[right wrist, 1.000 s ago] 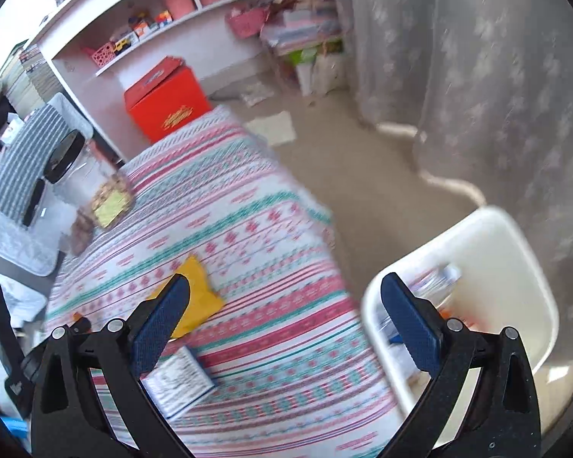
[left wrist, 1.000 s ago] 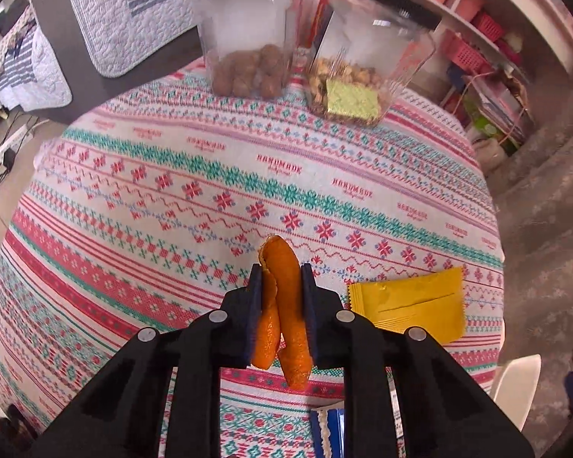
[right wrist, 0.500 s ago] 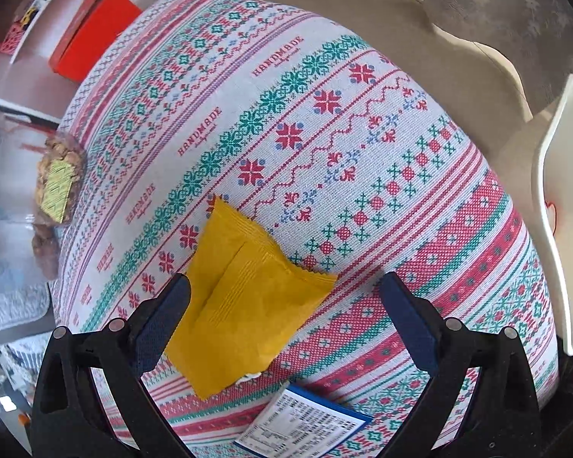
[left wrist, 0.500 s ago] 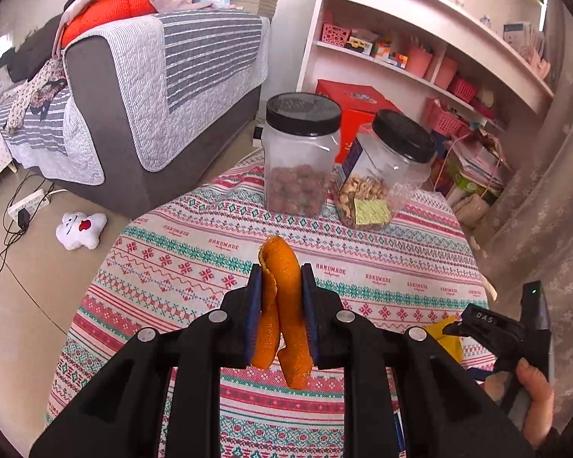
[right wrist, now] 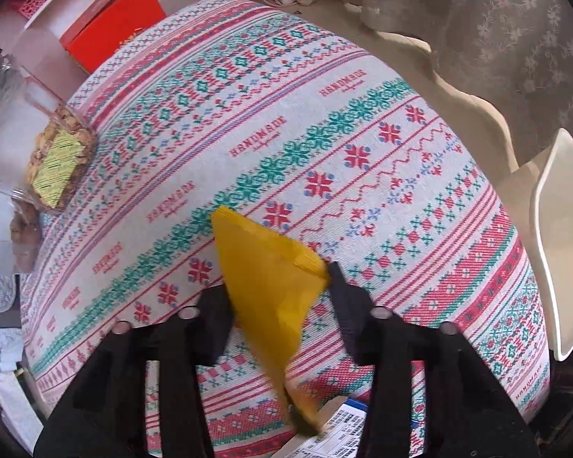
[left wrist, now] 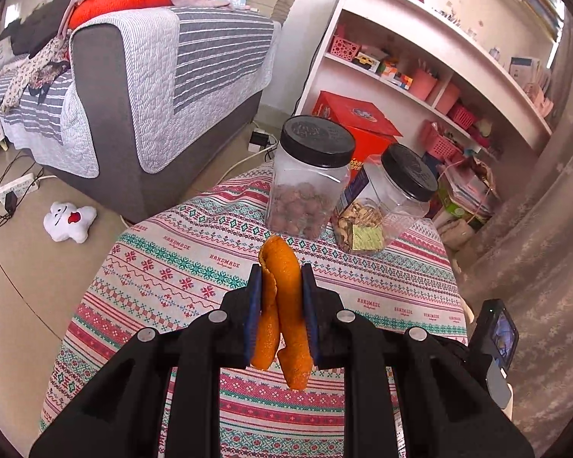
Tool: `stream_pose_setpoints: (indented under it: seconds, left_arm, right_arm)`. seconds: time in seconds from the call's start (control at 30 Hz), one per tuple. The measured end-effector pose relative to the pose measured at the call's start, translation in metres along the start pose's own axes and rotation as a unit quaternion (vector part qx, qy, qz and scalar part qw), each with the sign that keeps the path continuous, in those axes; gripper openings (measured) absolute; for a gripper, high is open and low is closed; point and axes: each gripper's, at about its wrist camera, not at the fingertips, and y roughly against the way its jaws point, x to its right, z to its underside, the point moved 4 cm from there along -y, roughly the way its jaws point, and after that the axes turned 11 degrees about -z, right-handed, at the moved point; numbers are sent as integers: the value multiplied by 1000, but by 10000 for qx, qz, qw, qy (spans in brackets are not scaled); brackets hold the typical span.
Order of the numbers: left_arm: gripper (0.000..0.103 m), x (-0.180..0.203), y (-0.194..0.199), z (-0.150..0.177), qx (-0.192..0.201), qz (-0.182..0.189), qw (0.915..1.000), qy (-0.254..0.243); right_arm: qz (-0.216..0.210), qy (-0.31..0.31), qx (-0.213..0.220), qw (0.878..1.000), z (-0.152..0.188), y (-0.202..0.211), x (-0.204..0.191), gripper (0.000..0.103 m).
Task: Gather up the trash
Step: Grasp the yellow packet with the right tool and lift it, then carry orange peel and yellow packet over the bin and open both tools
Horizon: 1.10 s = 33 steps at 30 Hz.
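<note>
My left gripper [left wrist: 280, 278] is shut on a curled strip of orange peel [left wrist: 282, 297] and holds it above the patterned tablecloth [left wrist: 179, 267]. In the right wrist view my right gripper [right wrist: 277, 290] points down at the table. Its jaws are closing on a yellow packet [right wrist: 263, 267], which is buckled up between the two fingers with both pads against its edges. The packet's lower end is blurred. The back of the right gripper [left wrist: 494, 339] shows at the right edge of the left wrist view.
Two clear jars with black lids [left wrist: 309, 191] [left wrist: 386, 206] stand at the table's far side. A printed blue-and-white pack [right wrist: 340, 431] lies near the packet. A white bin [right wrist: 561, 236] stands beside the table. A red box [right wrist: 110, 23], sofa [left wrist: 152, 87] and shelves surround it.
The right gripper swung from the bin down over the table and its wide-open jaws have closed in on the yellow packet, folding it. The left gripper rose and pulled back, keeping the peel.
</note>
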Motion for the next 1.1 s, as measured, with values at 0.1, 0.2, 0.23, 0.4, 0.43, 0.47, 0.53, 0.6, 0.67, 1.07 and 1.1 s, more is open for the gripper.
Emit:
stream_pose_setpoints:
  seconds: [0.1,0.2,0.23,0.4,0.43,0.47,0.53,0.6,0.67,1.07,1.1]
  left_arm:
    - [21,-6,-2,-2,-26,32,10000,82]
    - [21,-11,-7,-2,-106,32,9998,169]
    - [20,-12,-8,-2,-118,38,9997,202]
    - [21,-14,-8,-3,-89,119,9995,269]
    - [21,-13,-7,-3,-60,139,9996,257]
    - [21,-11,-5,-4,-24,158,9996,238]
    - [21,-7,-2,-4,58,203,9996,179]
    - [21,-3,2,-4,148,227,9995,135]
    - [21,0,5,-4,244,242,9994,101]
    - [21,21,39,0,1207,-80,9925,-188]
    - [21,24,41,2,1267,-97,9916,-246]
  right_arm:
    - [-455,92,-129,9988,6,2,-16,4]
    - [-848,450,124,9953,6,21,-34,4]
    - [-1070,598,222,9922,8,28,-42,4]
    - [-1741,1388,715,9723,13,64,-70,4]
    - [-1872,1521,823,9670,15,73,-74,4]
    - [-1986,1647,925,9617,17,82,-78,4]
    - [-2122,1907,1127,9518,20,98,-82,4]
    - [-2164,2172,1343,9423,23,111,-86,4]
    - [-2157,2428,1560,9328,30,126,-90,4]
    - [-1618,3127,2989,8870,48,190,-70,4]
    - [-1570,3123,3066,8854,48,194,-67,4]
